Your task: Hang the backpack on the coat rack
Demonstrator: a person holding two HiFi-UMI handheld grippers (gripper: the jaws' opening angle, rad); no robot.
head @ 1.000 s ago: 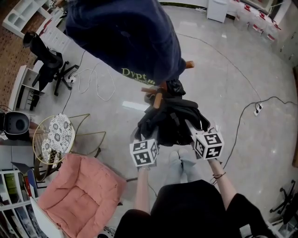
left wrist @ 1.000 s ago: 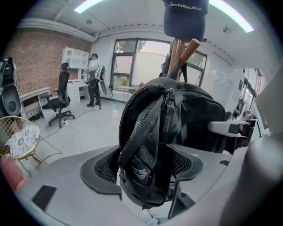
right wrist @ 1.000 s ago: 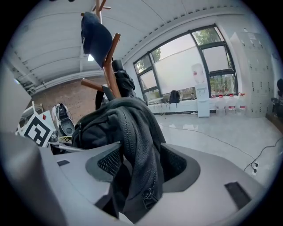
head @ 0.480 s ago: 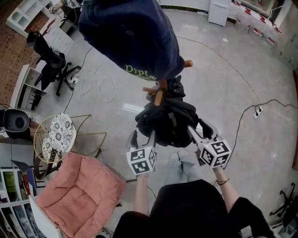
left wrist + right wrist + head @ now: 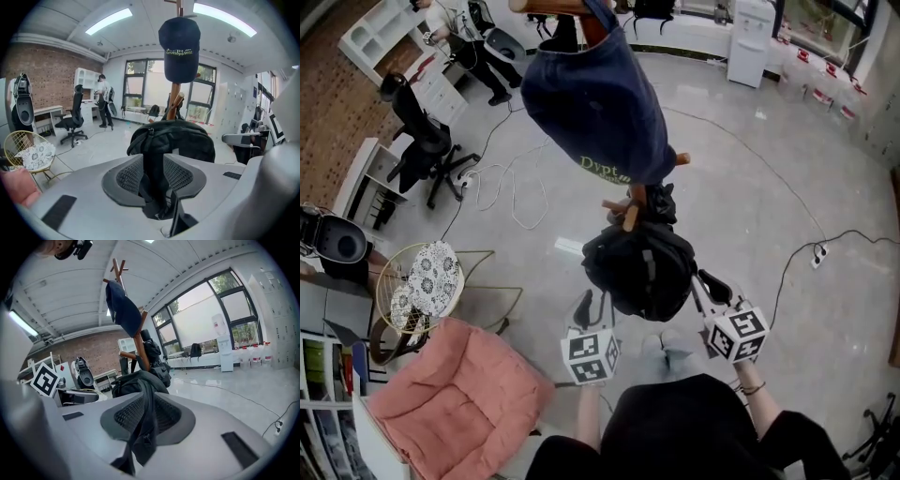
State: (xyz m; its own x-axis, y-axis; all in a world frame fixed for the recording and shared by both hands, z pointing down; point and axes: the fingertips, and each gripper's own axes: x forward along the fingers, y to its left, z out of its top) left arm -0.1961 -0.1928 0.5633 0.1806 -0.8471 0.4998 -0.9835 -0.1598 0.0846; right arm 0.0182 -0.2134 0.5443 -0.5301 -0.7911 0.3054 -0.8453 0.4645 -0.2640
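Grey polished floor (image 5: 750, 187) fills my head view, and much of what I need is masked: the navy cap (image 5: 595, 103) covers the upper pole of the coat rack (image 5: 628, 211), the top of the backpack (image 5: 642, 267) tucks in under the wooden pegs so I cannot tell whether any loop sits on one, and the person's dark top cuts off both forearms at the bottom edge. My left gripper (image 5: 592, 307) has just been closing, and in its own view the ribbed pads stand a narrow way apart, pressed on a black strap (image 5: 152, 180) that fills the gap and runs up to the bag. The right gripper (image 5: 705, 289) has just been closing too, and its pads pinch a second black strap (image 5: 145, 427), which hangs slack below the jaws. Between the two grippers the backpack is off the floor, its bulk just in front of the jaws and close against the rack's pole, below the cap. Another dark bag (image 5: 158, 364) hangs on the rack behind it. Further out at the left I see a pink cushion (image 5: 455, 394), a gold wire chair (image 5: 422, 291) and a black office chair (image 5: 427, 150)
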